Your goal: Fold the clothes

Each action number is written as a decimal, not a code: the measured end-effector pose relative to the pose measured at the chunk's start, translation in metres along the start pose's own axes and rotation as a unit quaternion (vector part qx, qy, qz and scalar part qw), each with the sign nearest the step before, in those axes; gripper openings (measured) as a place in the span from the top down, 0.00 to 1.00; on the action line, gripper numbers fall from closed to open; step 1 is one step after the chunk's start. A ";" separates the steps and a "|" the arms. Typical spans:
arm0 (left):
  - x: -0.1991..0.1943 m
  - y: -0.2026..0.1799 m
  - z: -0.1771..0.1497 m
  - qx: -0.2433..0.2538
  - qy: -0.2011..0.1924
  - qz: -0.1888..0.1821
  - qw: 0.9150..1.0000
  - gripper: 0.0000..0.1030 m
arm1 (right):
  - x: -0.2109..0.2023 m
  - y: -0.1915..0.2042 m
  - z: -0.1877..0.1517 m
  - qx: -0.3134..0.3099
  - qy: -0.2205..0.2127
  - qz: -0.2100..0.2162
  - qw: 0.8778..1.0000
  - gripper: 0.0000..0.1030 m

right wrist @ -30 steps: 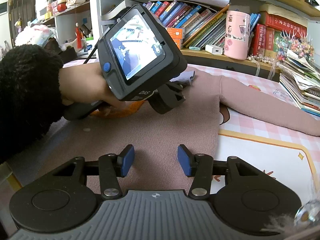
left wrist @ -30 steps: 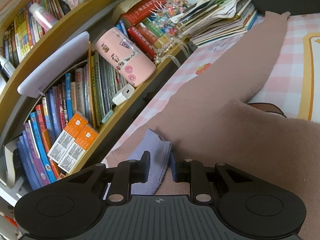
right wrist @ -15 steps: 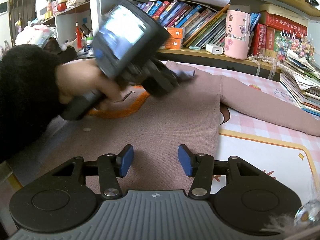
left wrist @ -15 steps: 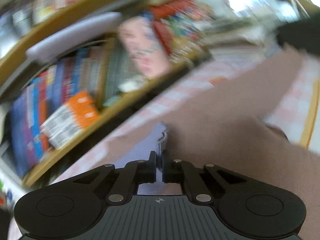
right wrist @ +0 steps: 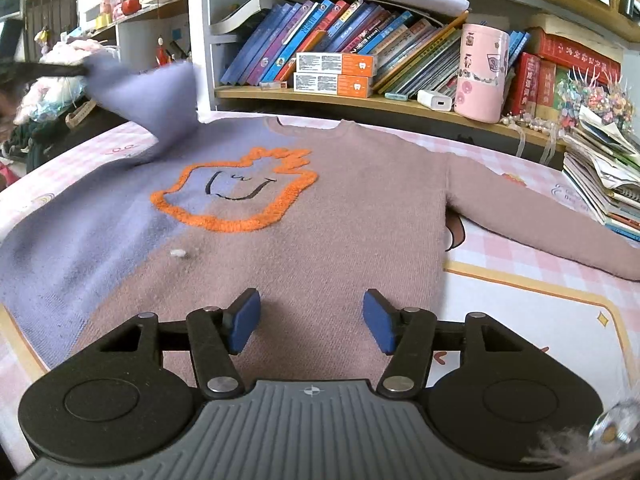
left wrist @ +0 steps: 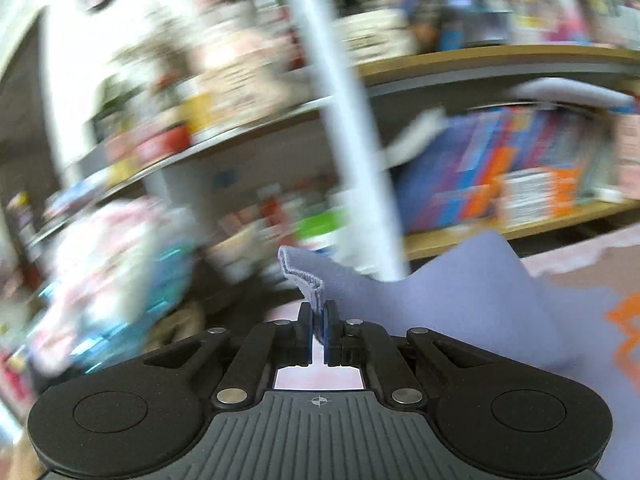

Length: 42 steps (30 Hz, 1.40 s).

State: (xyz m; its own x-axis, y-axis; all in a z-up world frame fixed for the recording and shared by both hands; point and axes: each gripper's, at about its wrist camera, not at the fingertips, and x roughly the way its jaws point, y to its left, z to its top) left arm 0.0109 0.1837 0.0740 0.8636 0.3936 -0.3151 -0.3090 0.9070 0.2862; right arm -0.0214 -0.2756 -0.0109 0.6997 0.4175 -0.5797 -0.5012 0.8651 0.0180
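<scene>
A sweater, half lilac and half dusty pink with an orange outlined face, lies flat on the checked table cover. Its lilac sleeve is lifted off to the far left, where a blurred dark gripper holds the cuff. In the left wrist view my left gripper is shut on the lilac sleeve's cuff, the sleeve trailing right toward the body. My right gripper hovers open over the pink lower part of the sweater, nothing between its fingers. The pink sleeve stretches out to the right.
A bookshelf with books, a pink tin and a white charger runs along the table's back. A stack of papers and books sits at the right edge. Cluttered shelves stand at the far left.
My left gripper shut on the lilac cuff and swung it up and out to the left, unfolding the sleeve from over the sweater. The right gripper stayed put and open.
</scene>
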 end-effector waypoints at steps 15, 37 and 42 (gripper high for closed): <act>0.000 0.061 -0.071 -0.010 0.039 0.048 0.998 0.86 | 0.001 0.000 0.001 -0.001 0.002 -0.006 1.000 0.42; -0.099 -0.041 -0.103 -0.140 0.113 -0.303 0.936 0.41 | -0.038 0.004 0.000 0.011 0.008 -0.065 0.998 0.36; -0.099 -0.048 -0.106 -0.129 0.122 -0.305 0.936 0.43 | -0.063 -0.009 -0.020 0.084 0.016 -0.070 0.994 0.43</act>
State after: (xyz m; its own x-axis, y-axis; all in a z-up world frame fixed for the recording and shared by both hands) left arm -0.1019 0.1170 -0.0044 0.8033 -0.2160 -0.5550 0.0994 0.9675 -0.2326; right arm -0.0712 -0.3150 0.0094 0.7386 0.2835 -0.6116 -0.3064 0.9493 0.0701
